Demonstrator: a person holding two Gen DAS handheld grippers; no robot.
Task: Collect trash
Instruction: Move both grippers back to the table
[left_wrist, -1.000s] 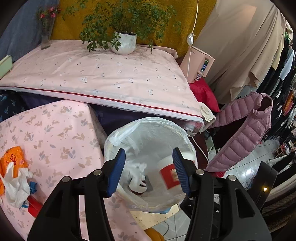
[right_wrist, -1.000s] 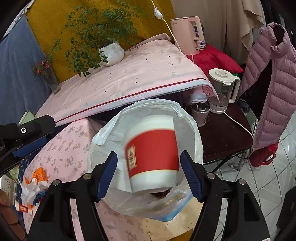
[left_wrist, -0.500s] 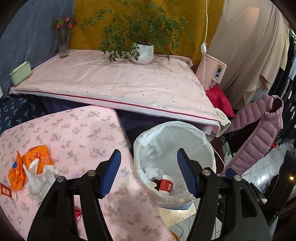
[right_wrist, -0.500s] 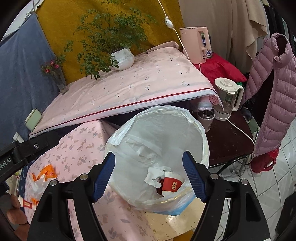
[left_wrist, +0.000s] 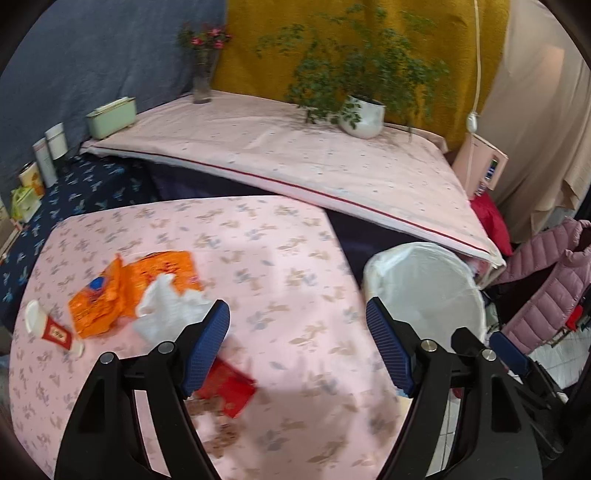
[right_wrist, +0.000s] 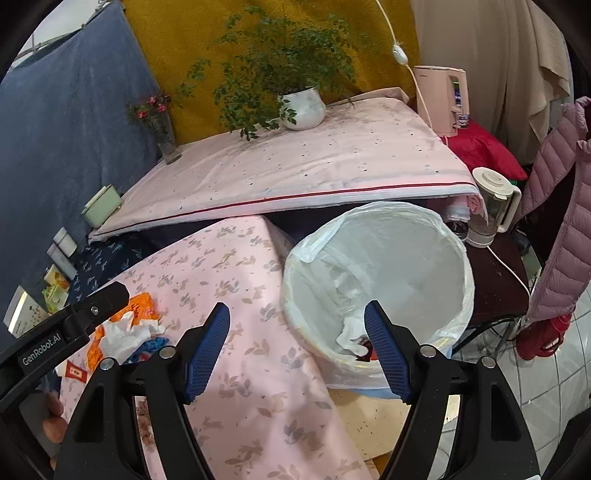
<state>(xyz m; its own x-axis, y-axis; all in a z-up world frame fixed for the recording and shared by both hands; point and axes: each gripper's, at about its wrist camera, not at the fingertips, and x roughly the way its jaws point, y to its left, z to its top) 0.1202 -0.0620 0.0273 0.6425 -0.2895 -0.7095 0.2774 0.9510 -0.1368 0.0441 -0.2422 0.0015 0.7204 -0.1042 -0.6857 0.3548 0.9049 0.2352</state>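
orange wrapper (left_wrist: 129, 291) | tissue (left_wrist: 166, 314) overlapping it | bin (right_wrist: 380, 291) beside table (left_wrist: 288, 295)

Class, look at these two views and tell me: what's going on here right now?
A person with a gripper in each hand is clearing trash off a pink floral table into a lined bin beside it. Both the left gripper and right gripper are open and empty. The bin already holds crumpled tissue. On the table lie an orange wrapper, a white tissue, a red paper cup on its side and a red packet.
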